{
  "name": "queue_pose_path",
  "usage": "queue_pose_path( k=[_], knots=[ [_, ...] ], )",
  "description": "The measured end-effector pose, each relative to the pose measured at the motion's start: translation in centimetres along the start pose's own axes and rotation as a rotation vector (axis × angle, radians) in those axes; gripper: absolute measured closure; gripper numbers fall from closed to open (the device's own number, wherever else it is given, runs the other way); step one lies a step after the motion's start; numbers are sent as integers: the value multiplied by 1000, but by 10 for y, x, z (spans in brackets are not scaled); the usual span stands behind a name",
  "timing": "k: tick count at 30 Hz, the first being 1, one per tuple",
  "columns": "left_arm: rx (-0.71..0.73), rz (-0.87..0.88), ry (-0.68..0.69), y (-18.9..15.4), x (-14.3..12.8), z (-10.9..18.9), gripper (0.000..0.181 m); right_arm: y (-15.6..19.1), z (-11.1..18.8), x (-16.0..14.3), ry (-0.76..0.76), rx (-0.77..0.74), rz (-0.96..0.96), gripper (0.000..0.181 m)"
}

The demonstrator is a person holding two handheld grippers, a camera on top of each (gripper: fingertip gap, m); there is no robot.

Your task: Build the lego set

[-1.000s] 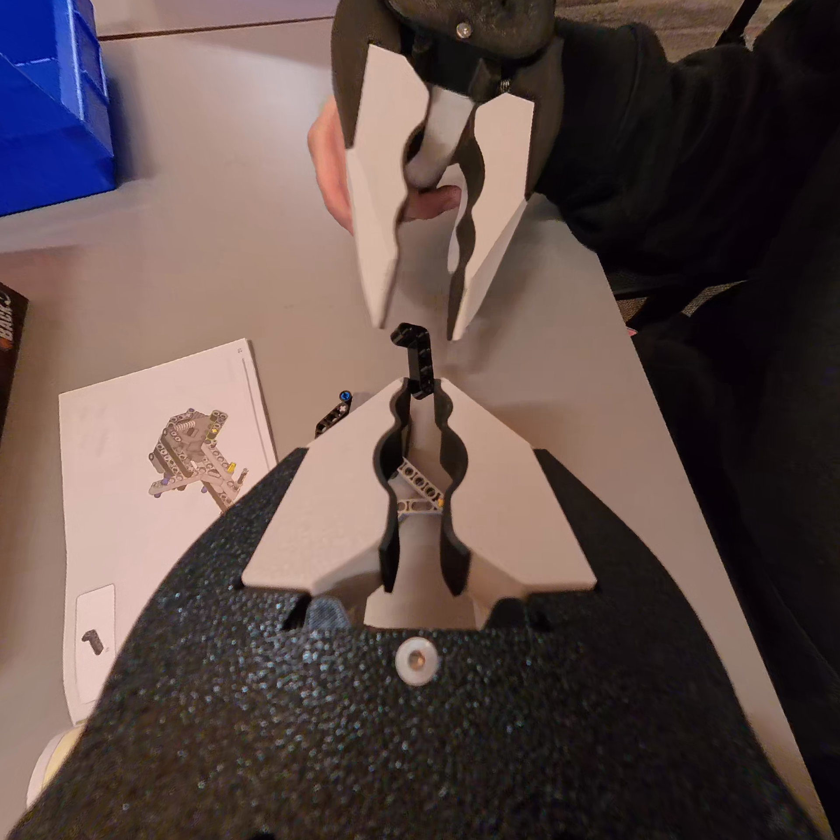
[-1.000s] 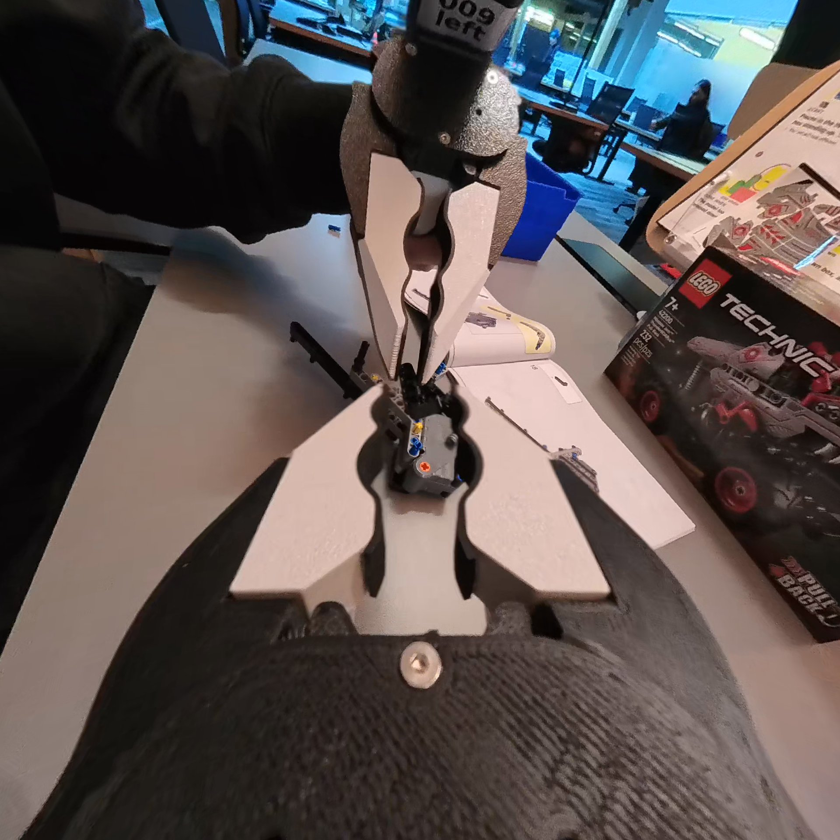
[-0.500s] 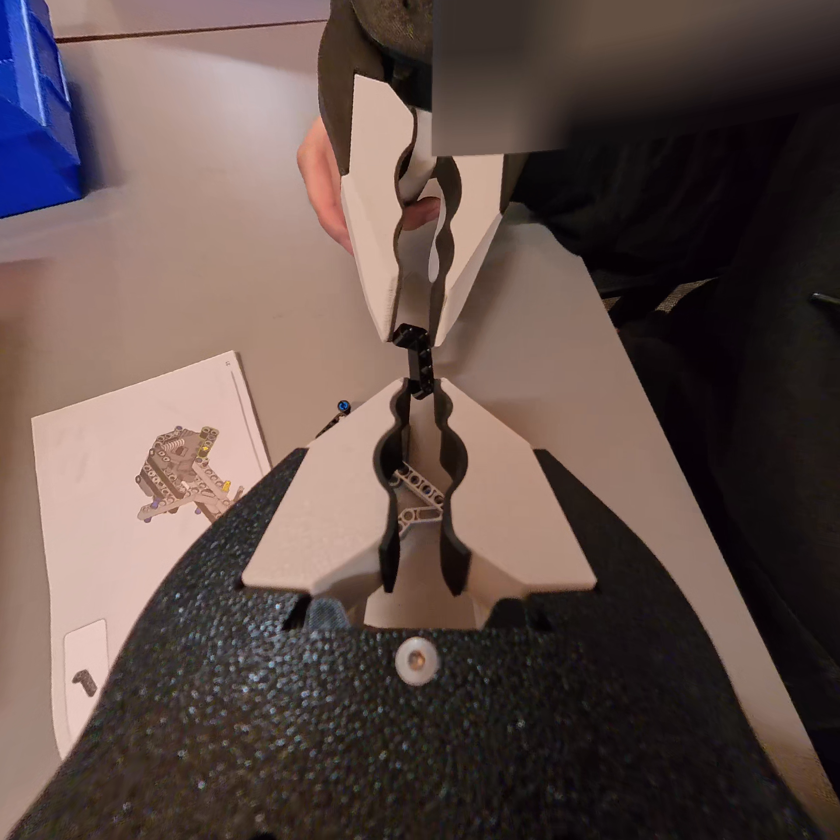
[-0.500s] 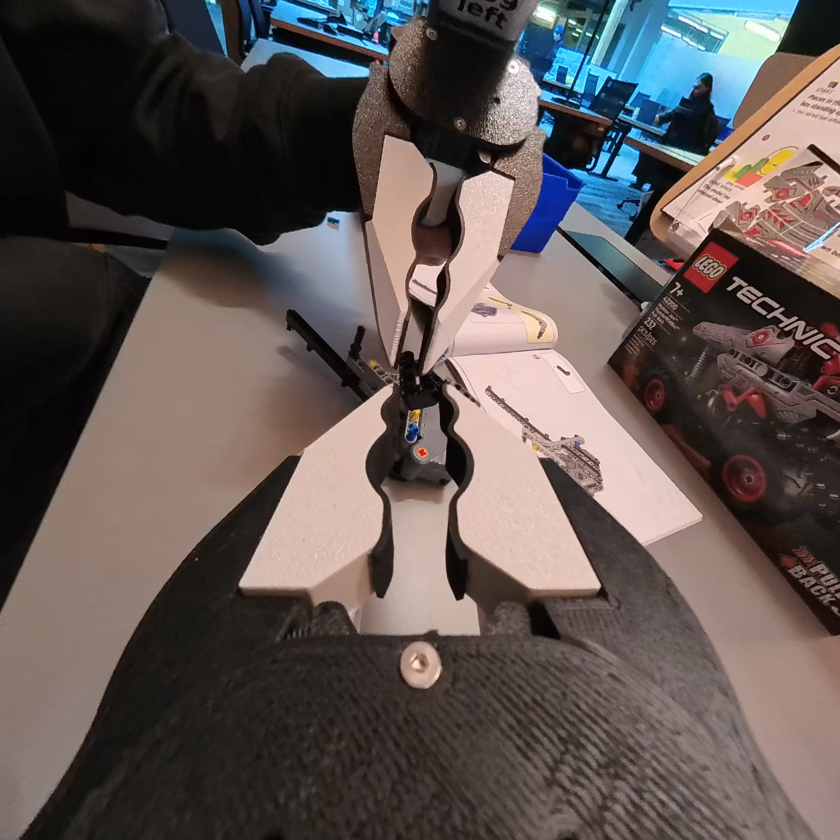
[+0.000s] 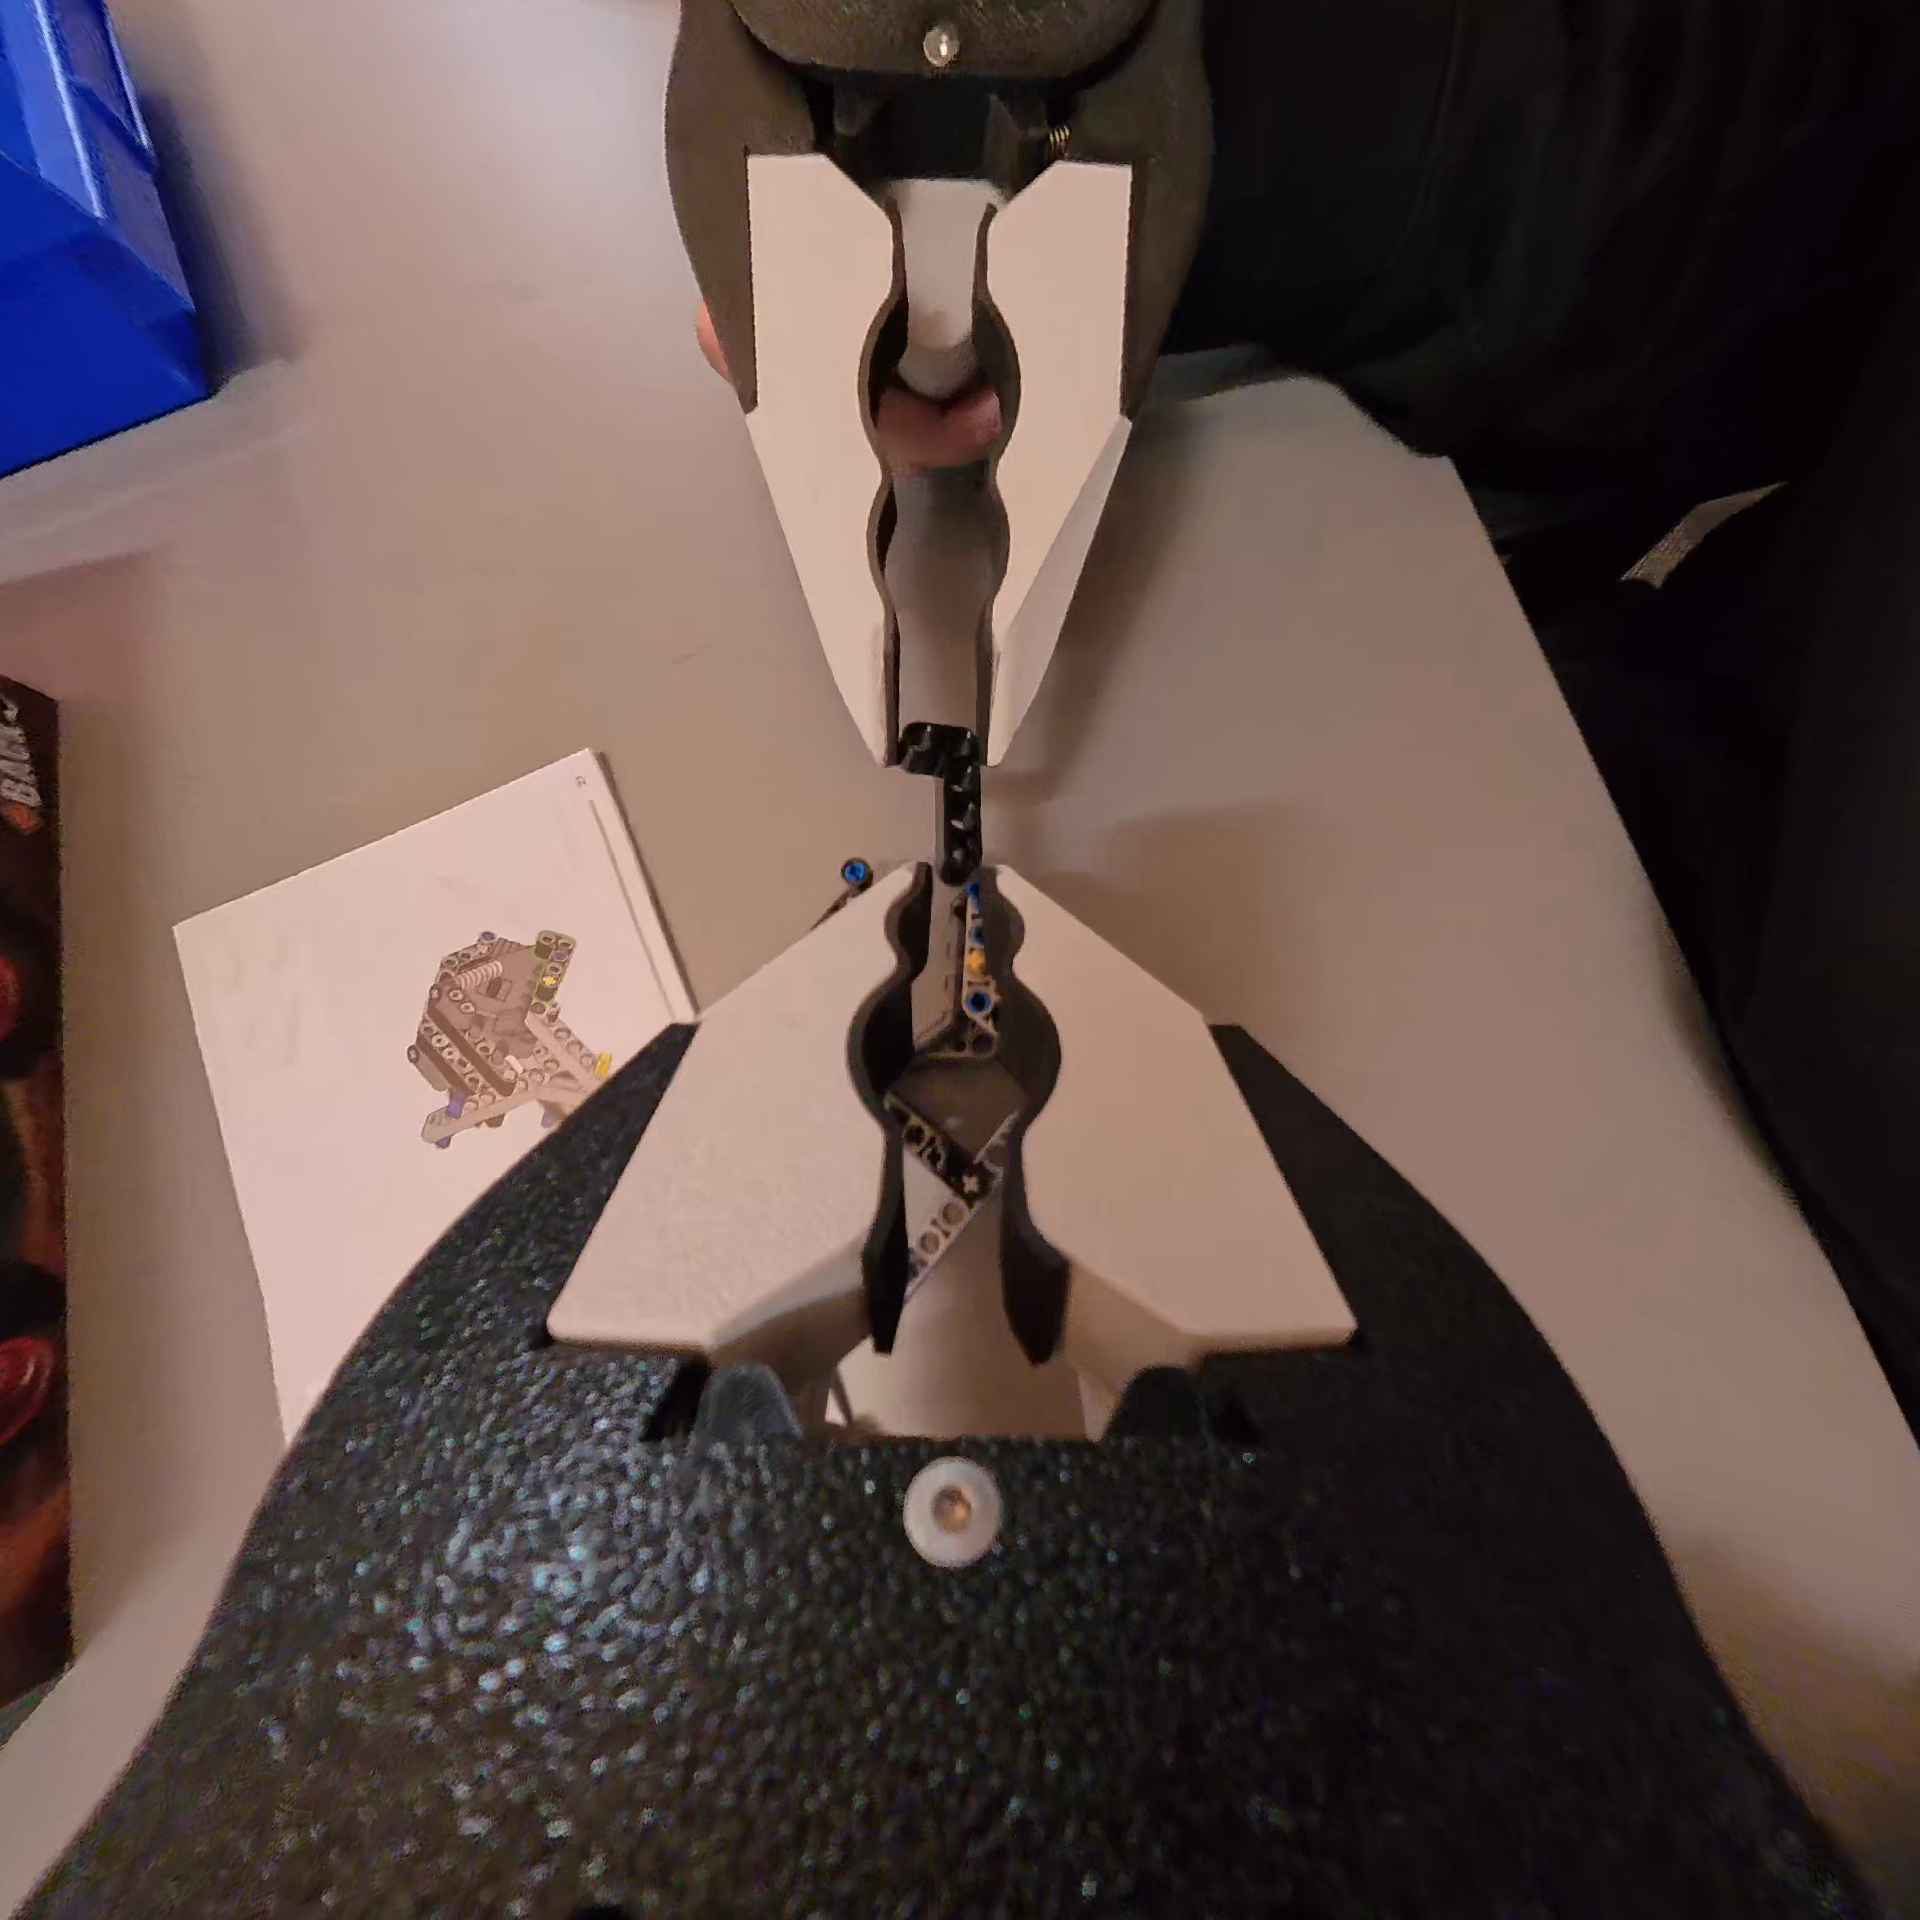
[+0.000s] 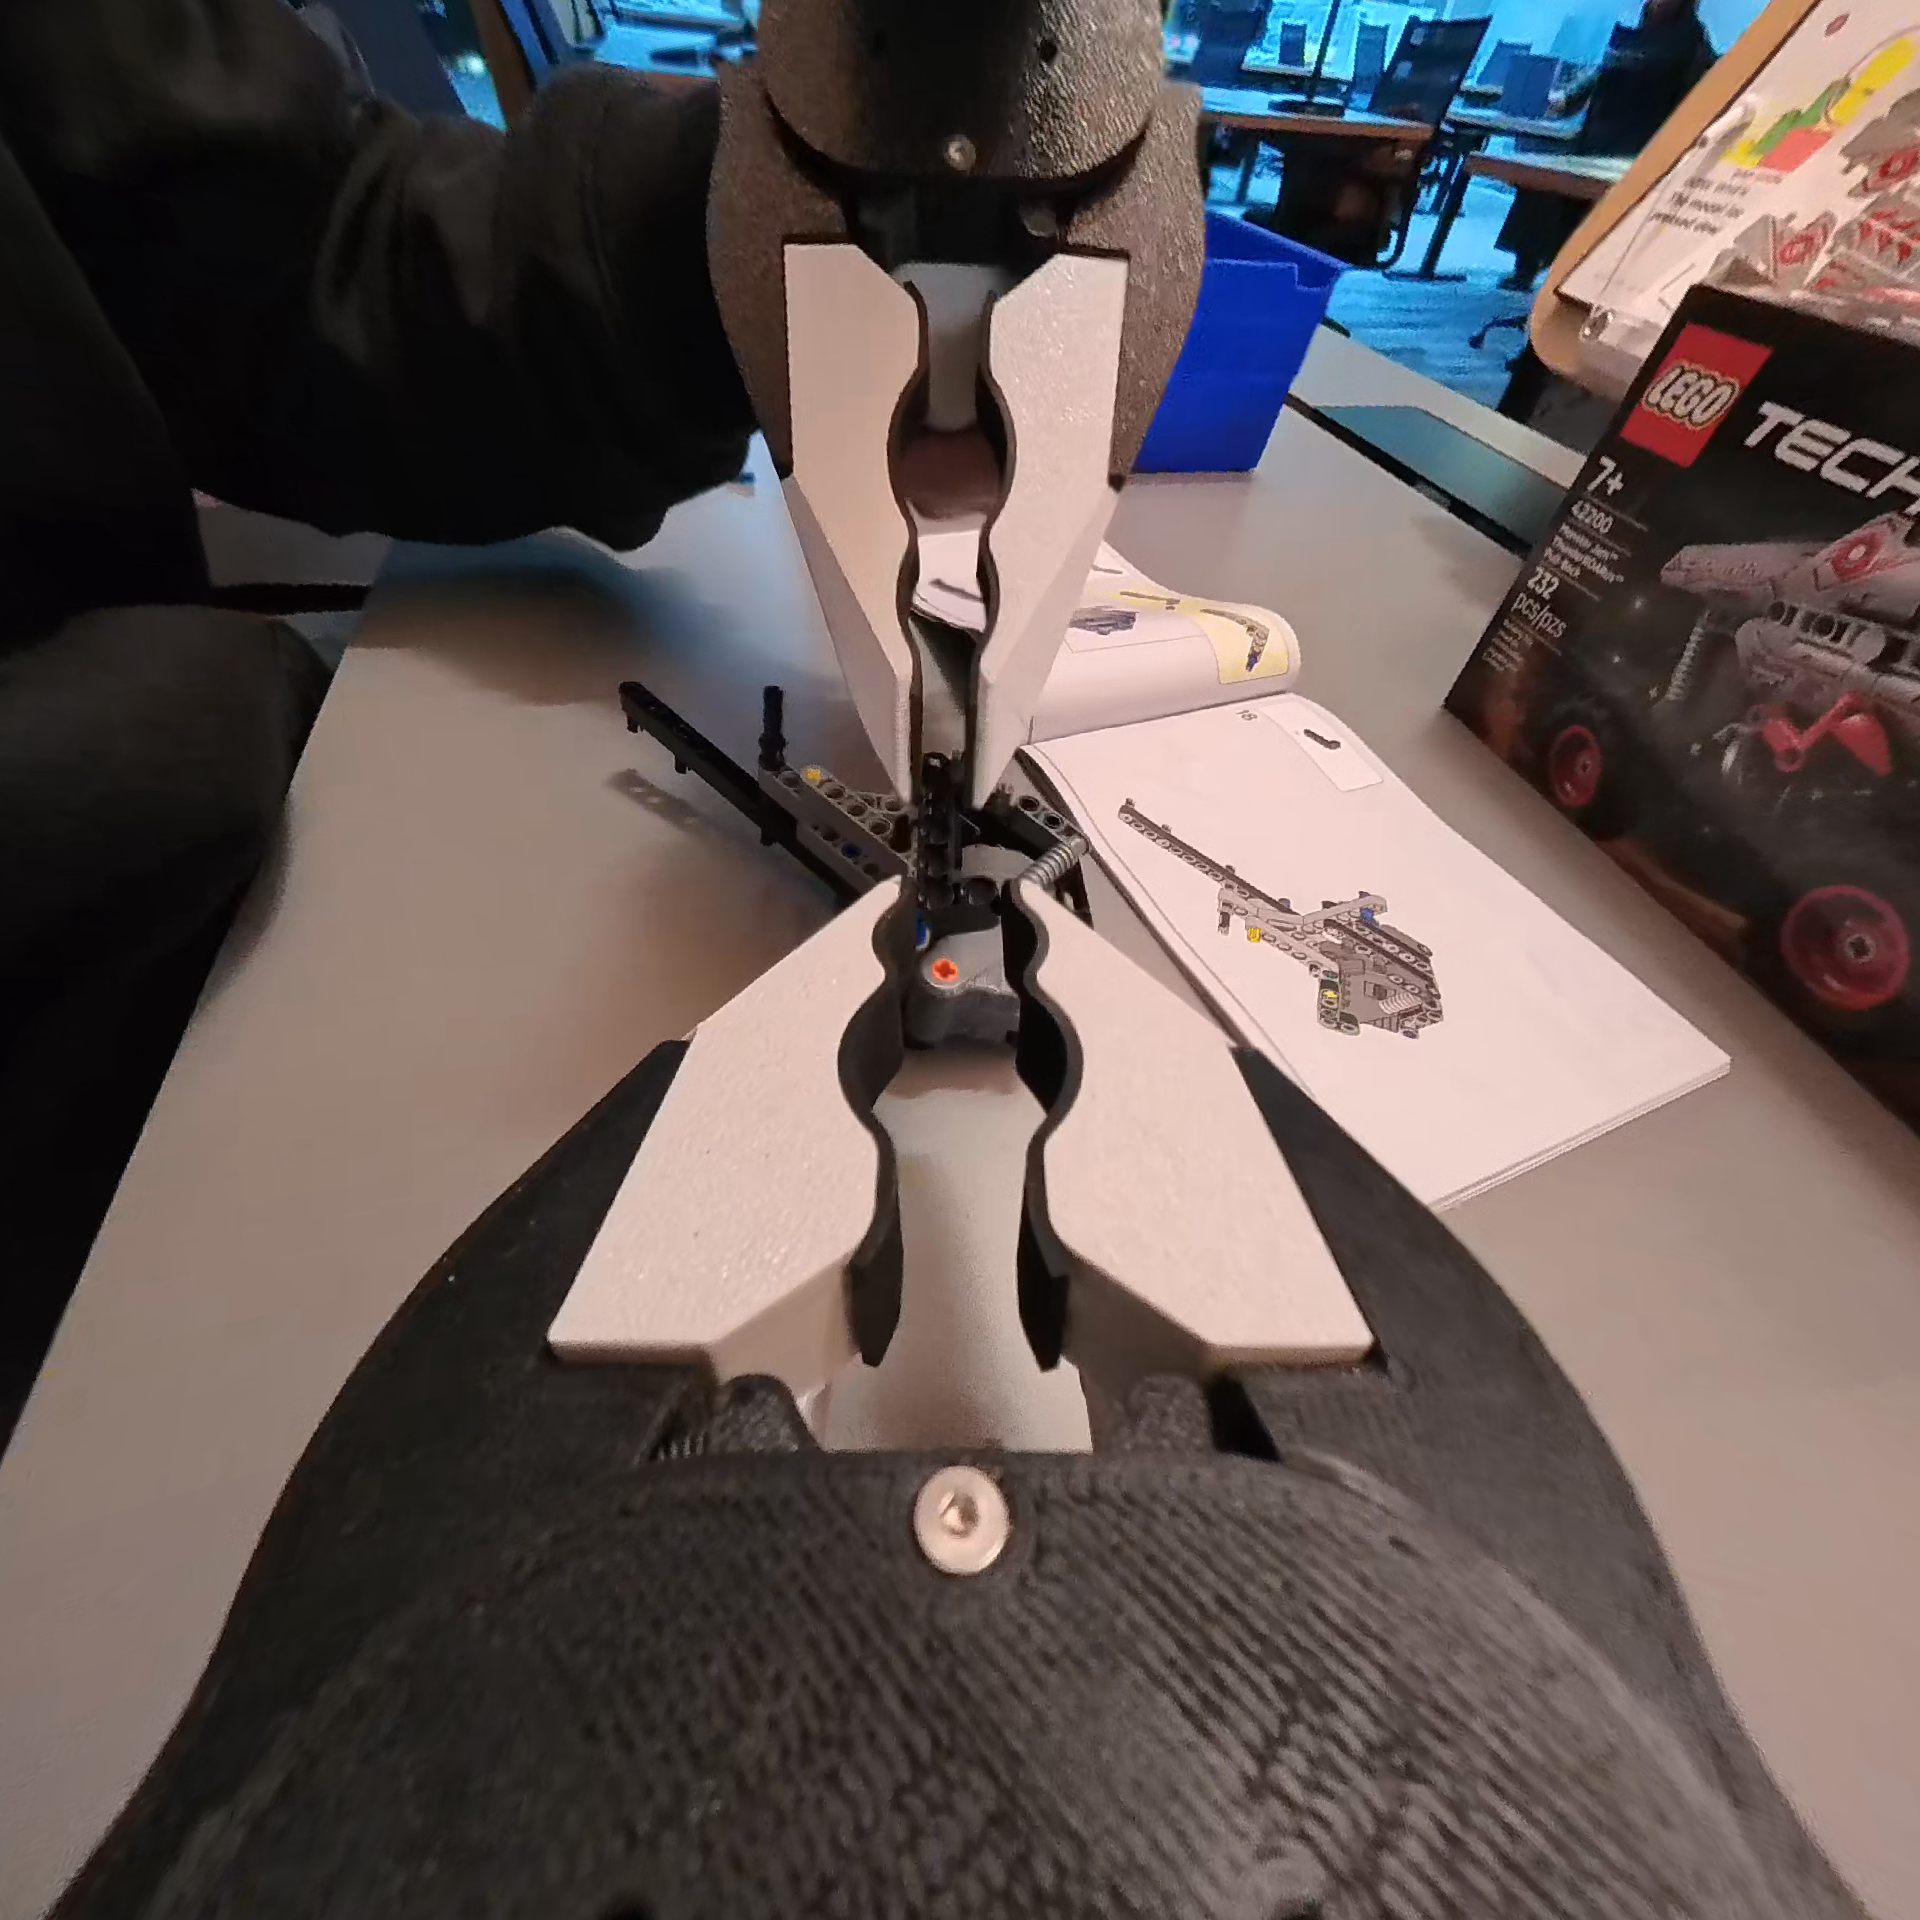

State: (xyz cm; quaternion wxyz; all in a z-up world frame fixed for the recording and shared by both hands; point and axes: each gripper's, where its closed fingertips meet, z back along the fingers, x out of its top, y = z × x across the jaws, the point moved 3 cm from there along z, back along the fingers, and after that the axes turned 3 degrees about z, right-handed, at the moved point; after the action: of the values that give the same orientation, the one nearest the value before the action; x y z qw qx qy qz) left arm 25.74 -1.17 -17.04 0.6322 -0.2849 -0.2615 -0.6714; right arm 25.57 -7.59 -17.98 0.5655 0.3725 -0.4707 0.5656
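Note:
My left gripper (image 5: 956,878) is shut on the lower end of a black L-shaped beam (image 5: 961,821) and holds it upright above the table. My right gripper (image 5: 940,753) faces it tip to tip and is shut on the beam's short upper arm. In the right wrist view the right gripper (image 6: 954,888) and the left gripper (image 6: 940,784) meet on the same beam (image 6: 938,821). The grey lego assembly (image 6: 842,810), with blue and yellow pins and a grey motor block (image 6: 956,987), lies on the table right below, partly hidden by the fingers. It also shows through the left gripper's gap (image 5: 961,977).
An open instruction booklet (image 6: 1351,935) lies beside the assembly, and one of its pages shows in the left wrist view (image 5: 416,935). The set's box (image 6: 1714,675) stands past the booklet. A blue bin (image 5: 73,208) sits at the far corner. The table edge (image 5: 1558,727) runs close by, with a person's dark sleeve (image 6: 364,312) behind the left gripper. My left and right fingertips are right by each other. About 4 cm separates my right fingertips from the grey motor block (image 6: 956,987).
The right gripper came down towards the left one and closed on the top of the black beam. Both grippers now line up straight, tip to tip, over the assembly.

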Motion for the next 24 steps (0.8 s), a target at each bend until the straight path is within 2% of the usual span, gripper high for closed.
queue_pose_path(
  k=[8,12,14,18,21,24],
  knots=[
    [54,28,-3,8,-2,17,173,-5,-2,-2,11,-19,-31,168],
    [189,34,-23,24,-3,27,181,-5,-6,-7,64,-21,-49,167],
    [248,45,-68,30,-1,33,181,-5,-6,-9,73,-21,-70,167],
    [262,124,-179,32,4,38,181,-5,-5,-10,84,-17,-94,168],
    [290,118,-139,31,-1,36,178,-5,-6,-10,88,-18,-102,167],
    [224,97,-73,17,-4,28,168,-3,-9,-8,76,-6,-108,168]
  ],
)
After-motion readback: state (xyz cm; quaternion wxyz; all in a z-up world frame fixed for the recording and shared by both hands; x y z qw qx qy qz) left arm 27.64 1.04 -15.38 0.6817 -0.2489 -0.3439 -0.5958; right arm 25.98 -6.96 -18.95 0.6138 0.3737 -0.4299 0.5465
